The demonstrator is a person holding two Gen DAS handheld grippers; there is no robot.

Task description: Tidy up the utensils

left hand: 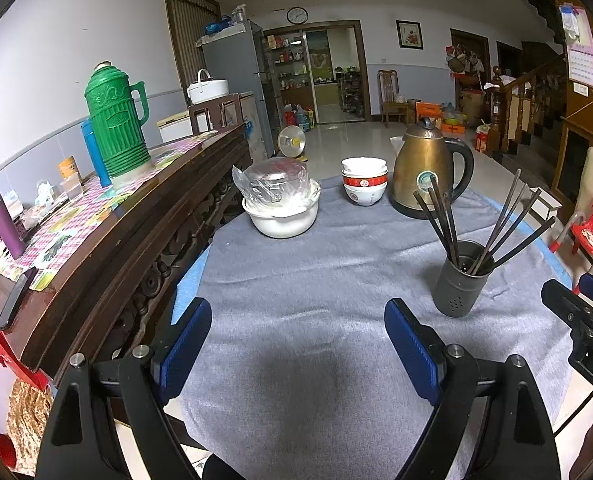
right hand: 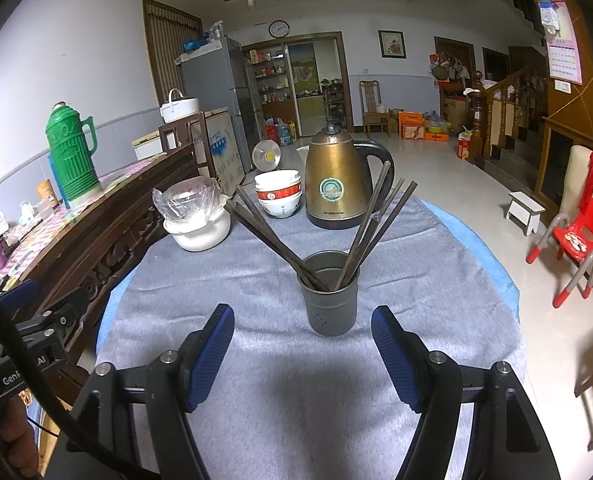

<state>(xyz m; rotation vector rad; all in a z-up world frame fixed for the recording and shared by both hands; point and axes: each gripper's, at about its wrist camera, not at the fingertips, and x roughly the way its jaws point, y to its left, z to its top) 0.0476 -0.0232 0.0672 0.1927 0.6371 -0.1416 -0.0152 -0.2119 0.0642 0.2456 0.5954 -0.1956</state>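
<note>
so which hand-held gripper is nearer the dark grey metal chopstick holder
Right. The right hand-held gripper sits just short of the dark grey metal chopstick holder, holder centred ahead of its open jaws. The left hand-held gripper is off to the holder's left, open over grey cloth.

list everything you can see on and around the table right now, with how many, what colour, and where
chopsticks: several, dark, standing in the holder
chopstick holder: one, dark grey, near middle of the cloth
kettle: one, brass with black handle, far side
bowls: a stack, white and red, left of the kettle
covered pot: one, white, plastic-wrapped, far left
cloth: one, grey, over the table
thermos: one, green, on the sideboard
left gripper: open, empty
right gripper: open, empty
</note>
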